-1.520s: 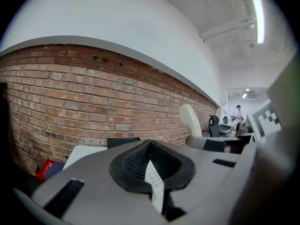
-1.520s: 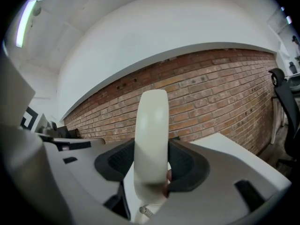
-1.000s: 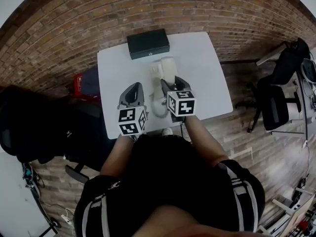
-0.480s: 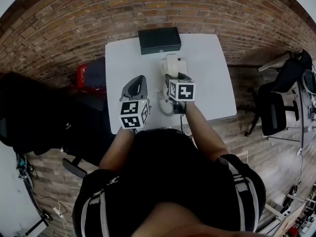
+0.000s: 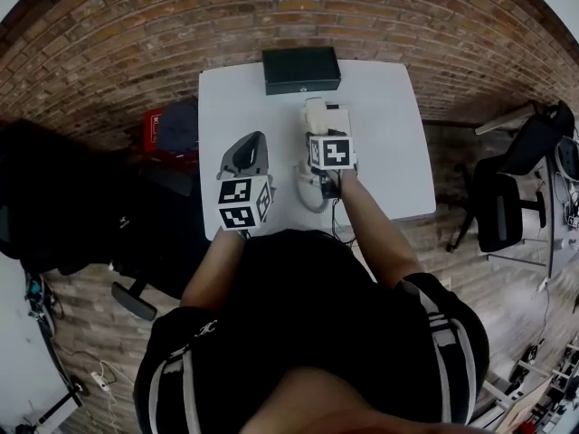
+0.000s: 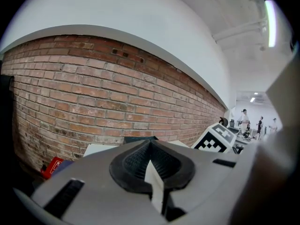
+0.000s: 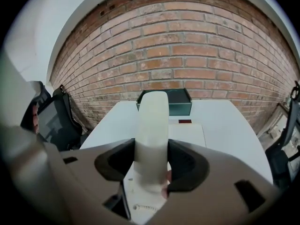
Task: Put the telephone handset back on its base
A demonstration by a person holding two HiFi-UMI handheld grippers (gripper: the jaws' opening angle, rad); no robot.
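Note:
My right gripper (image 5: 323,136) is shut on the cream telephone handset (image 7: 151,130), which stands lengthways between its jaws. In the right gripper view the handset hangs just above the cream telephone base (image 7: 191,134), over its left side. From the head view the handset (image 5: 314,114) and base (image 5: 337,118) sit mid-table, and the coiled cord (image 5: 308,193) loops back toward the near edge. To the left, my left gripper (image 5: 248,149) hovers over the white table (image 5: 389,161) with its jaws shut on nothing. That left gripper (image 6: 152,170) points up at the brick wall.
A dark green box (image 5: 300,69) lies at the table's far edge, also visible as the box (image 7: 180,102) behind the base. A red item (image 5: 156,130) sits on the floor left of the table. Office chairs (image 5: 507,211) stand to the right. The brick wall (image 6: 93,93) is beyond.
My right gripper has carried the handset forward, from behind the base to over it. The left gripper has held its place beside it.

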